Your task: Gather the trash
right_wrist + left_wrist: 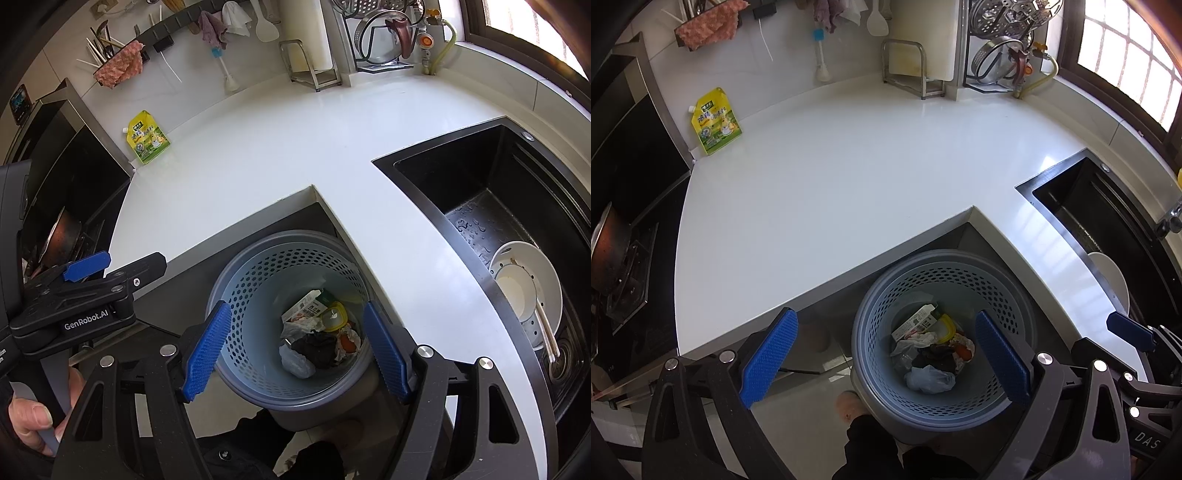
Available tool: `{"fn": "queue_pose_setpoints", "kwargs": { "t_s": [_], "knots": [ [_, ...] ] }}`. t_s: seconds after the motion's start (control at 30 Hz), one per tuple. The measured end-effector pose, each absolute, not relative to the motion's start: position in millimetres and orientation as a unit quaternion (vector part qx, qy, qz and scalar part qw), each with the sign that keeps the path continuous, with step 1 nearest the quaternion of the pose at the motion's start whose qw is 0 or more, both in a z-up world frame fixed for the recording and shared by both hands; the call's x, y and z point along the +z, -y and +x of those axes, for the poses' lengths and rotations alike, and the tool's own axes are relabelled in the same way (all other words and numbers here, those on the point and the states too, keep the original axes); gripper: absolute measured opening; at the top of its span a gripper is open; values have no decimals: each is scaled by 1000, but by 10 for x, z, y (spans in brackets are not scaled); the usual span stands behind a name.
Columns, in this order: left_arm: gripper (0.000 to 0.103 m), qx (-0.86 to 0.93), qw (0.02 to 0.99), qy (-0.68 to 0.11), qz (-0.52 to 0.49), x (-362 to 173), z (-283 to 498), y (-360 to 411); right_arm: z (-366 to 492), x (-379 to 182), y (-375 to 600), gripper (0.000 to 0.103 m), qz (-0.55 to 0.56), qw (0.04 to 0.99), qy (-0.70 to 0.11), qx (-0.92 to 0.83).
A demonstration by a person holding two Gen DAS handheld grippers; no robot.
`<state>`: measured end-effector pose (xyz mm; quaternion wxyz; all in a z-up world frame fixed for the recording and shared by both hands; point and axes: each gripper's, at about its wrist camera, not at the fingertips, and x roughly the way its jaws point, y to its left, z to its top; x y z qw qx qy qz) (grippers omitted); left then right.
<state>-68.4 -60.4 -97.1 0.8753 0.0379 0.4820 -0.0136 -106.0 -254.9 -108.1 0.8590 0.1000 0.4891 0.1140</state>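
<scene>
A grey perforated waste basket (875,314) (236,284) stands on the floor in the notch of the white counter (820,192) (258,155). Trash lies at its bottom: a carton (914,321) (301,312), a yellow-rimmed lid (334,315), crumpled paper and a clear plastic bag (929,380) (295,363). My left gripper (886,363) hangs open above the basket, nothing between its blue pads. My right gripper (295,354) is open over the basket too, empty. A yellow-green spouted pouch (716,122) (147,142) lies on the counter at the far left.
A black sink (461,184) (1067,192) at the right holds white bowls (532,291) and chopsticks. A stove with a pan (61,236) is at the left. A cutting-board stand (905,66), a dish rack (1004,40) and hanging cloths line the back wall. A hand (33,417) grips the left handle.
</scene>
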Motion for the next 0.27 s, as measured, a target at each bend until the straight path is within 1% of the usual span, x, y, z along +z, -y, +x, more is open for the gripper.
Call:
{"fn": "queue_pose_setpoints", "kwargs": {
  "t_s": [0.27],
  "knots": [
    [95,-14,873,-486,39,-986,-653,594,-1055,-1085,2545,71,100,859,-489,114]
  ]
}}
